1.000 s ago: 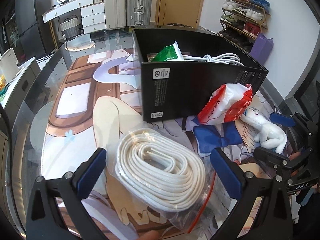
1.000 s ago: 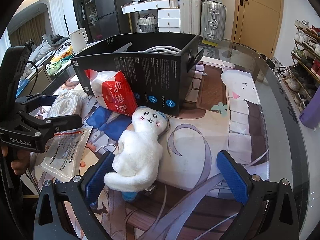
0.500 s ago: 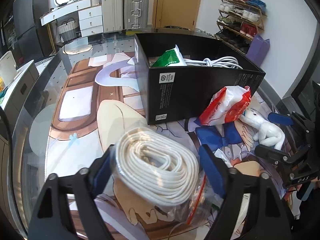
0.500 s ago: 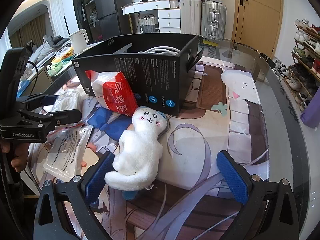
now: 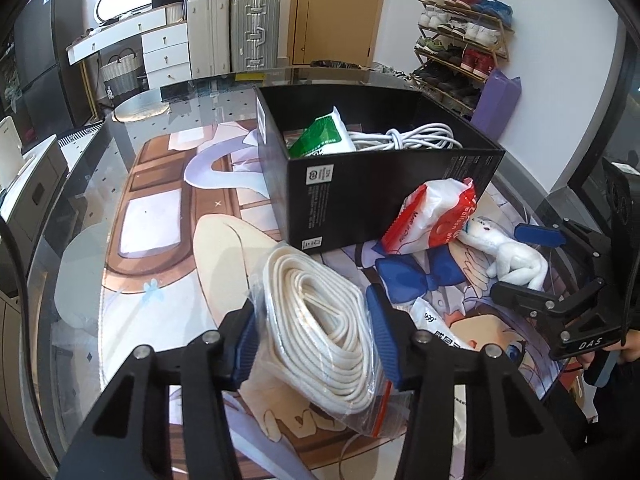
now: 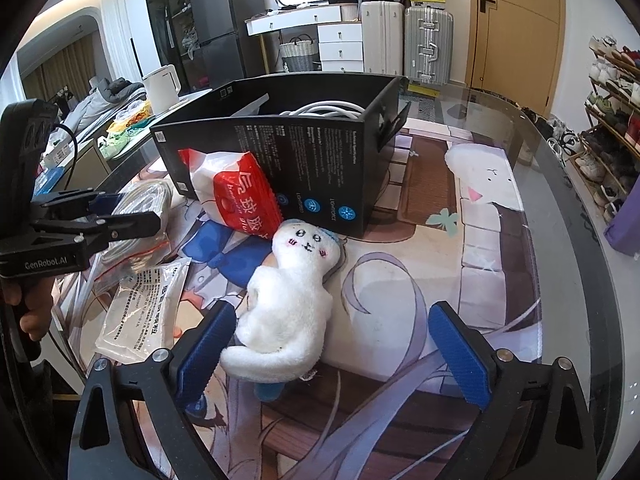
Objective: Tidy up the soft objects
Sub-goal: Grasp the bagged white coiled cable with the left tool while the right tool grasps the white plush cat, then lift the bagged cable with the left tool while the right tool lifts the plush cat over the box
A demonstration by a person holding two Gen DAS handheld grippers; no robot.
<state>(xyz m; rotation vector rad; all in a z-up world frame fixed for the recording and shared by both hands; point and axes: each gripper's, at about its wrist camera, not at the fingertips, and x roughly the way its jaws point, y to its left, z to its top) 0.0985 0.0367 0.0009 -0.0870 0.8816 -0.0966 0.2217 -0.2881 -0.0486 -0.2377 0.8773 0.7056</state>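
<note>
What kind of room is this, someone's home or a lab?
Most likely a lived-in home, perhaps near the entrance: a shoe rack full of shoes by a wooden door, suitcases against the wall, and a fridge.

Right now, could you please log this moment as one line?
left gripper: closing on bagged rope | right gripper: open, plush between pads | box: holds cable, green pack

Suitcases (image 5: 236,30), shoe rack (image 5: 464,44), prob. fridge (image 6: 218,20)
</note>
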